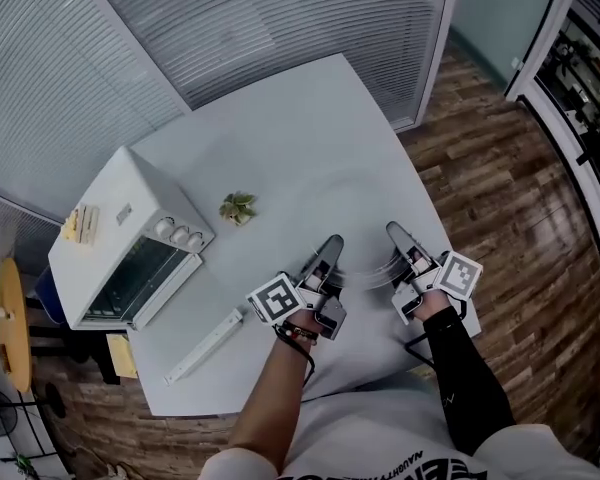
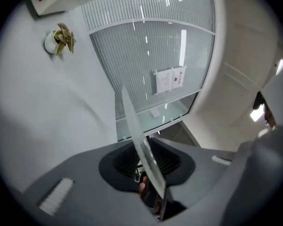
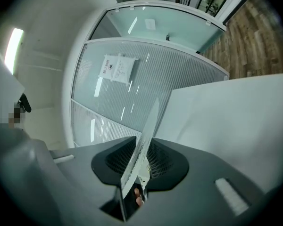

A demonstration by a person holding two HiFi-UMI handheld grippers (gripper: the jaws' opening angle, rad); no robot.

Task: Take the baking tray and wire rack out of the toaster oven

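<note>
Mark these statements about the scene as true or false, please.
1. The left gripper and the right gripper are both shut on the baking tray. True.
2. The small plant stands on top of the toaster oven. False: it stands on the table, beside the oven.
3. The toaster oven is at the person's left. True.
4. The floor is grey carpet. False: it is wooden boards.

It looked like an office room: ribbed glass partition walls (image 1: 280, 28) with a posted notice (image 3: 115, 68), wood-plank floor (image 1: 500, 198), and a plain white table (image 1: 310, 128).
</note>
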